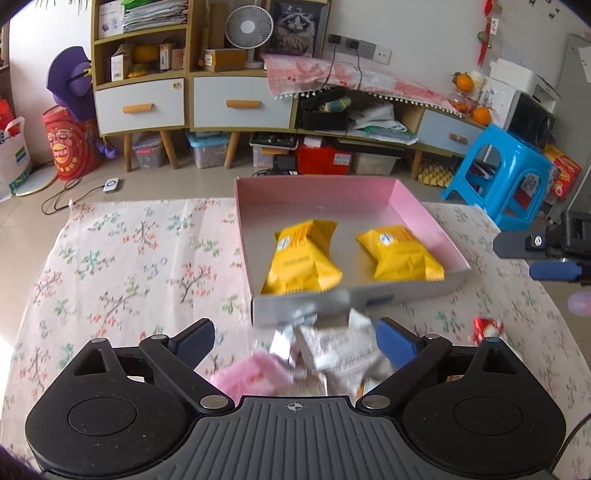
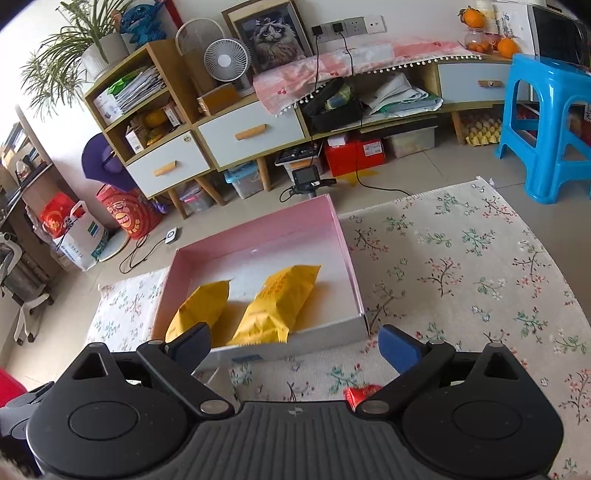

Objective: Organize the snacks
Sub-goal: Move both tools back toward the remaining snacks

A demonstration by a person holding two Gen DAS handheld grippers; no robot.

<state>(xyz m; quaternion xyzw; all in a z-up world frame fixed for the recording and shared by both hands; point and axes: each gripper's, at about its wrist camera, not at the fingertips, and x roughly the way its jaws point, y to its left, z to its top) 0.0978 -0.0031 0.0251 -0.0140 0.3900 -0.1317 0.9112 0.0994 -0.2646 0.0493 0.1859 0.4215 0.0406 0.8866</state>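
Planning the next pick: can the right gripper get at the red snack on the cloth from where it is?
Probably yes. The right gripper is open with nothing between its fingers, and the red snack lies alone on the floral cloth just below it, outside the pink box. Nothing visibly blocks the way.

Blue stool [image 1: 506, 173], desk fan [image 1: 243, 27]

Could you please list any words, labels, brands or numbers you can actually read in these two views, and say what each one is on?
None can be read for certain.
Yellow snack packets in the pink box: print too small.
White packets between the left gripper's fingers: blurred.
Red lantern bag: characters unclear.
Red storage box label: too small.
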